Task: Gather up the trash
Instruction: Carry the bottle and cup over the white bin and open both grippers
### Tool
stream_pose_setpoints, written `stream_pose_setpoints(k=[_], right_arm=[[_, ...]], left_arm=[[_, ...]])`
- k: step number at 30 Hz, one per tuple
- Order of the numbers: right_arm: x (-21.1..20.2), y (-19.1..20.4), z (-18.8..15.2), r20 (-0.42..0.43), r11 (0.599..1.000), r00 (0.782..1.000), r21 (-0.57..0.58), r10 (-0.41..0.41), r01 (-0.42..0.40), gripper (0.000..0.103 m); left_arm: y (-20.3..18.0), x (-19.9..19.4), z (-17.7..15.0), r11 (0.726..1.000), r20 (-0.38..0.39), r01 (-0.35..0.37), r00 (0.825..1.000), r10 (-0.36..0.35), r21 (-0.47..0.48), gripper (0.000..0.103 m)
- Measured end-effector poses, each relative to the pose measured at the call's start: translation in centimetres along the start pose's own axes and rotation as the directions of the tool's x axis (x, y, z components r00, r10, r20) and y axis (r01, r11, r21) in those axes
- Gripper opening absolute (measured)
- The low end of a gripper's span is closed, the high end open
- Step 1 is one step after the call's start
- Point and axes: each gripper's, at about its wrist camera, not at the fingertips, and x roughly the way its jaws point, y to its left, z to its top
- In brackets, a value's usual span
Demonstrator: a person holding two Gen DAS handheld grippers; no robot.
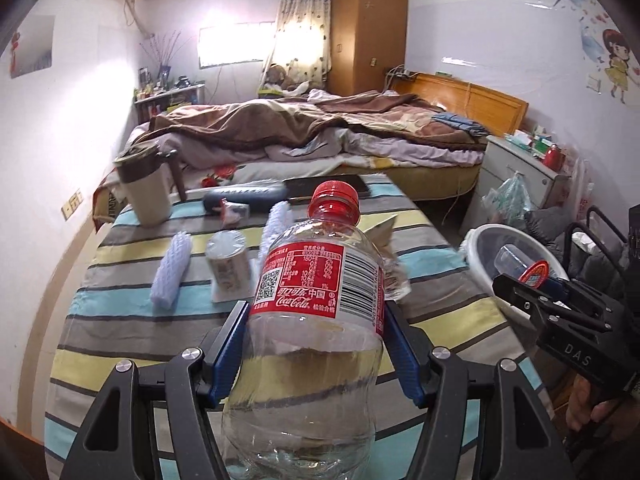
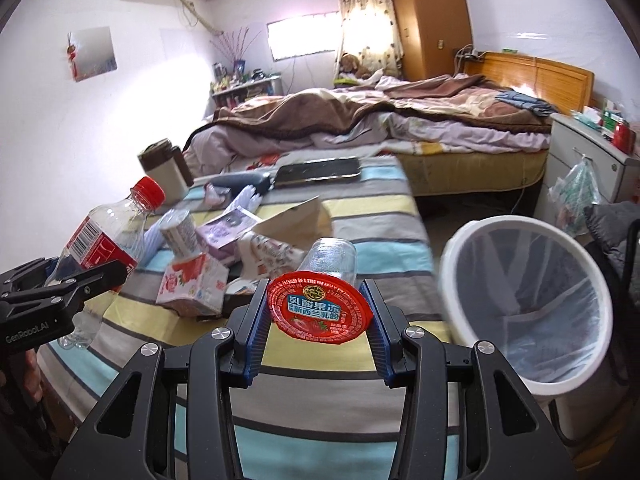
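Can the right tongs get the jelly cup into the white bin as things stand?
Probably yes: the right tongs grip the jelly cup, and the white bin sits open just to their right, nothing between.

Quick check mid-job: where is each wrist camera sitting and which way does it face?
Left wrist: on the left gripper, facing the bed across the striped table; holds the cola bottle; right gripper at right.
Right wrist: on the right gripper, holding the jelly cup; bin at right.
Shared: table, bed, bin, bottle.
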Motion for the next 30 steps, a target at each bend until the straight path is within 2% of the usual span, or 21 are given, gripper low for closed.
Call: stream_pose_setpoints(k=[7, 14, 18, 23, 30], right_arm=[[-1.8, -2.9, 0.4, 0.043, 0.999, 0.998, 0.026, -0.048, 0.047, 0.046], [-2.8, -7.0, 0.5, 0.064, 0.990, 0.990, 0.077, -0.125, 0.120, 0.046], [-2.9, -9.3, 0.4, 0.057, 0.981, 0.983, 0.103, -0.173, 0.167, 0.046], [-2.5, -12.5, 0.0, 0.028, 0.965, 0.972, 0.134, -0.231, 0.226, 0.046], [-1.4, -15.6, -0.7, -0.040, 0.948, 0.959, 0.144, -0.282, 0.285, 0.046]], left_arm=[[-4.9, 0.2, 1.0, 0.997, 0.020, 0.067, 0.997, -0.068, 0.045, 0.065], [-10.2, 1.7, 2.1, 0.982, 0.007, 0.163, 0.986, -0.165, 0.091, 0.065], [-13.3, 3.0, 2.8, 0.964, -0.012, 0.246, 0.969, -0.246, 0.102, 0.065], [-17.1, 4.6, 3.0, 0.942, -0.042, 0.304, 0.953, -0.301, 0.144, 0.065], [-21.4, 8.0, 3.0, 0.904, -0.136, 0.402, 0.913, -0.384, 0.148, 0.065]])
